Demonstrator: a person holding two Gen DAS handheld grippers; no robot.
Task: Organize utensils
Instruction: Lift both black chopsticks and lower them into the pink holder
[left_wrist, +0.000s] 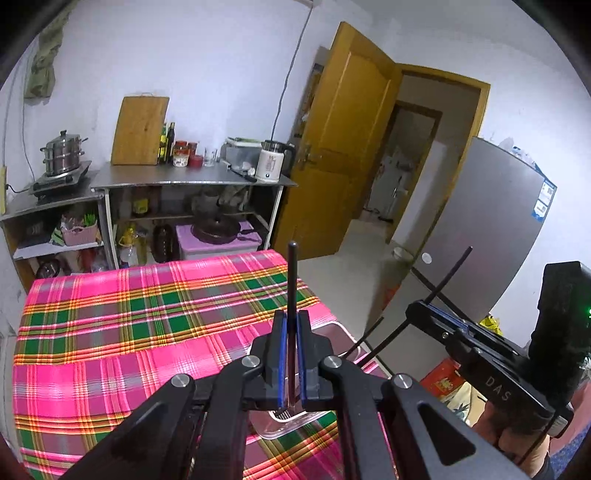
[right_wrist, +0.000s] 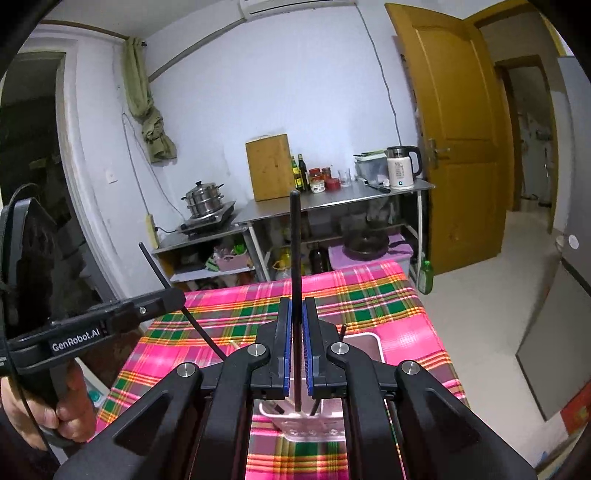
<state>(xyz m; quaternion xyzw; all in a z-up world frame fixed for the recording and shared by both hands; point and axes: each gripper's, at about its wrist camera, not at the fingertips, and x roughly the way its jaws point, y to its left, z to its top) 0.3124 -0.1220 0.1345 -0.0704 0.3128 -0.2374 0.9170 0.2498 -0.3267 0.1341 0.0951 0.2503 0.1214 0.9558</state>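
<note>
In the left wrist view my left gripper (left_wrist: 291, 314) is shut on a black chopstick (left_wrist: 292, 273) that stands upright between the blue pads. To its right, my right gripper (left_wrist: 415, 309) pinches a second black chopstick (left_wrist: 448, 275), which slants up to the right. In the right wrist view the right gripper (right_wrist: 296, 301) grips its chopstick (right_wrist: 295, 240) upright, while the left gripper (right_wrist: 176, 295), held by a hand, clamps its slanted chopstick (right_wrist: 155, 264). Both hover over a pale utensil holder (right_wrist: 314, 430) with more dark sticks in it.
A table with a pink and green plaid cloth (left_wrist: 129, 314) lies below. A pale tray (right_wrist: 369, 338) sits on it by the holder. Steel shelves with pots, bottles and a kettle (left_wrist: 271, 162) line the far wall. A yellow door (left_wrist: 347, 147) and a grey fridge (left_wrist: 491, 229) stand at right.
</note>
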